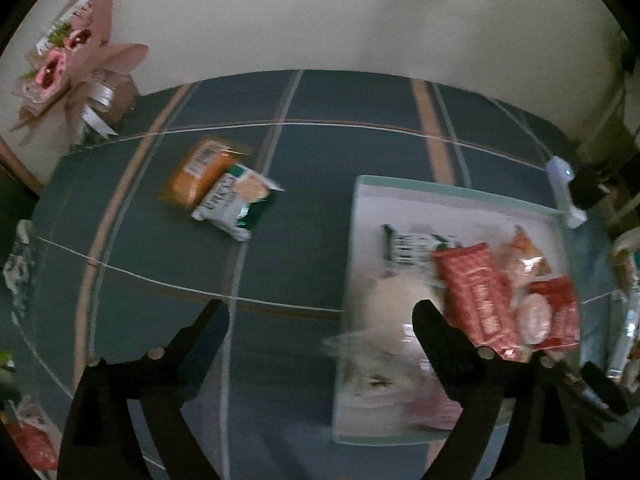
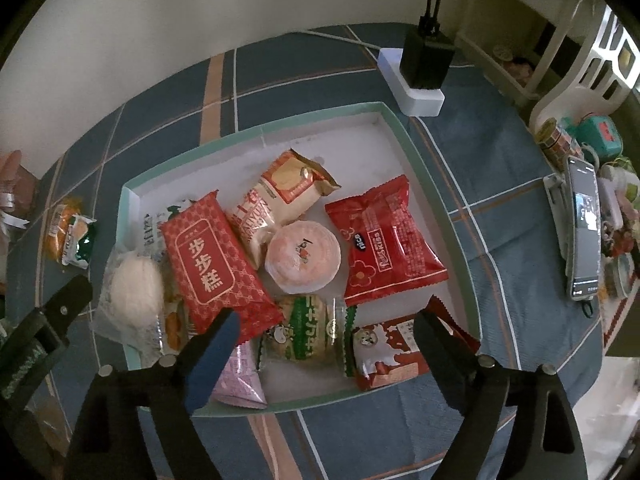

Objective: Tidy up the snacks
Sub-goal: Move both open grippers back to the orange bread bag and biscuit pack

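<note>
A shallow white tray with a teal rim (image 2: 432,184) lies on the blue plaid tablecloth and holds several snack packs: a red cake pack (image 2: 216,264), a red "nice" pack (image 2: 384,244), a round pink pastry (image 2: 303,255), a green cracker pack (image 2: 304,330). A white bun in clear wrap (image 2: 134,284) lies over the tray's left rim. My right gripper (image 2: 324,340) is open and empty above the tray's near edge. My left gripper (image 1: 320,320) is open and empty at the tray's left rim (image 1: 348,240). An orange pack (image 1: 198,172) and a green-white pack (image 1: 236,204) lie together on the cloth, left of the tray.
A pink bouquet (image 1: 76,68) stands at the far left corner. A white power strip with a black charger (image 2: 420,72) lies behind the tray. A phone (image 2: 584,232) and small jars (image 2: 556,140) crowd the right edge. More packs (image 1: 28,440) lie at the near left.
</note>
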